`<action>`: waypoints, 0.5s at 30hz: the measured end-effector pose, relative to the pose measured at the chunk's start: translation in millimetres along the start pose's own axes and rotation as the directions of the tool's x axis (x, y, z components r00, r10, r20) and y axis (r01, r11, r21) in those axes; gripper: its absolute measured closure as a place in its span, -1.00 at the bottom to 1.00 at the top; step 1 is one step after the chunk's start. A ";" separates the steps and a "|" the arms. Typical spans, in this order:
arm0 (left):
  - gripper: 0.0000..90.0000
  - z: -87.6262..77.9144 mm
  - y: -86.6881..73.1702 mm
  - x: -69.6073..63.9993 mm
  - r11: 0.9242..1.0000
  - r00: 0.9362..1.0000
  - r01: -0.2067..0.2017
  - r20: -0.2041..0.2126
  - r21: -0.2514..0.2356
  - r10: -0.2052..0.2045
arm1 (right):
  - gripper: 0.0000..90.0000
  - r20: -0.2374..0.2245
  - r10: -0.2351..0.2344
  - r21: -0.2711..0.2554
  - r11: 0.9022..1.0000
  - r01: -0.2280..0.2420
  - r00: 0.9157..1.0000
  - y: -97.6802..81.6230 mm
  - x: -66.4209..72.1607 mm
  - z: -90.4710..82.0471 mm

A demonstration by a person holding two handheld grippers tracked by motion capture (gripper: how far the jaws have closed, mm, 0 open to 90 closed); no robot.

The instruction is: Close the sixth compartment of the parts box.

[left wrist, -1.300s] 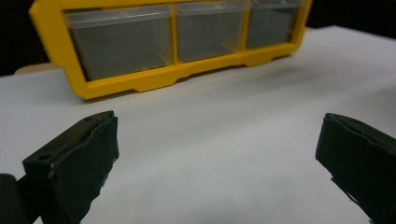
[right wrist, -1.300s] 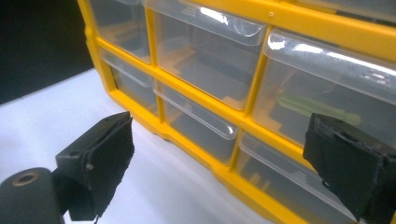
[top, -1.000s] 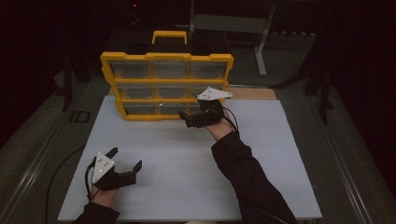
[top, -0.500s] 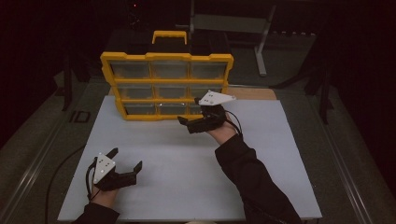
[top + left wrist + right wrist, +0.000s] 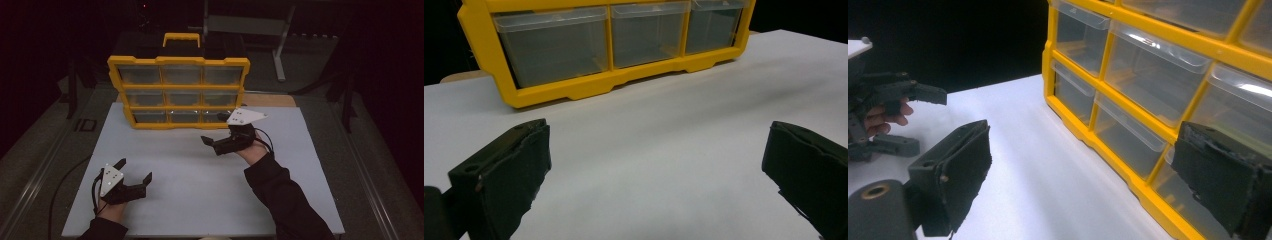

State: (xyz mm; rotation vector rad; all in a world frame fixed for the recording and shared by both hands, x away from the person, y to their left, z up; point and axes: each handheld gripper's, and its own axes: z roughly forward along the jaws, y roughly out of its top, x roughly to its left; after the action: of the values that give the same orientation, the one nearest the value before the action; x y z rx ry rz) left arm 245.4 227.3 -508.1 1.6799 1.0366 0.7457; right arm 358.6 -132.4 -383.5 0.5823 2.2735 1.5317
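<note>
A yellow drawer cabinet [image 5: 177,92] with clear plastic drawers and a top handle stands upright at the back of the white board [image 5: 200,200]. My right gripper [image 5: 215,130] hovers open just in front of the cabinet's bottom right drawer, holding nothing. In the right gripper view its jaws stand wide apart [image 5: 1088,170], with the cabinet's drawers [image 5: 1148,75] close on the right. My left gripper [image 5: 135,170] rests open near the board's front left corner, empty. In the left gripper view its wide jaws [image 5: 656,165] face the cabinet's bottom row of drawers [image 5: 609,45].
The drawers look empty through their clear fronts. A dark metal stand [image 5: 250,25] is behind the cabinet, off the board. Bare white board lies between the two grippers. The left gripper [image 5: 883,115] and its hand appear far left in the right gripper view.
My right gripper has drawn back a little from the cabinet, toward the person and slightly right. The left gripper has stayed put.
</note>
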 end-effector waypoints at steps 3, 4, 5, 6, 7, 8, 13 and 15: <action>-0.99 -0.1 0.2 -0.4 1.000 1.000 -0.008 0.001 0.002 0.008 | -0.81 0.003 -0.004 -0.010 1.000 0.004 1.000 -6.1 -0.2 -10.1; -0.99 -0.3 0.3 -0.4 1.000 1.000 -0.006 0.003 -0.002 0.006 | -0.81 0.002 -0.001 -0.006 1.000 0.001 1.000 -8.2 -0.3 -12.9; -0.99 -0.3 0.3 -0.4 1.000 1.000 -0.006 0.003 -0.002 0.006 | -0.81 0.002 -0.001 -0.006 1.000 0.001 1.000 -8.2 -0.3 -12.9; -0.99 -0.9 0.7 -0.5 1.000 1.000 -0.004 -0.001 -0.005 0.004 | -0.81 -0.008 -0.007 -0.006 1.000 0.007 1.000 -13.7 0.3 -19.3; -0.99 -1.1 0.8 -0.4 1.000 1.000 -0.003 -0.001 -0.008 0.003 | -0.81 -0.011 -0.007 -0.006 1.000 0.007 1.000 -15.5 0.6 -21.7; -0.99 -1.2 0.8 -0.1 1.000 1.000 -0.002 -0.001 -0.007 0.002 | -0.81 -0.011 -0.011 -0.007 1.000 0.011 1.000 -17.9 1.2 -25.4; -0.99 -0.8 0.7 -1.0 1.000 1.000 -0.005 0.000 -0.006 0.005 | -0.81 -0.017 -0.011 -0.018 1.000 0.011 1.000 -31.7 3.4 -44.7; -0.99 -0.7 0.8 -1.2 1.000 1.000 -0.005 0.001 -0.008 0.005 | -0.81 -0.013 -0.011 -0.012 1.000 0.011 1.000 -34.1 3.8 -47.5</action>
State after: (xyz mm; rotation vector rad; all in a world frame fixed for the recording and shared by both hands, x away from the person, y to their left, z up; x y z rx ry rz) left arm 244.5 226.3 -507.2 1.6764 1.0277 0.7507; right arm 327.0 -179.5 -398.2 0.5574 2.2713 1.5475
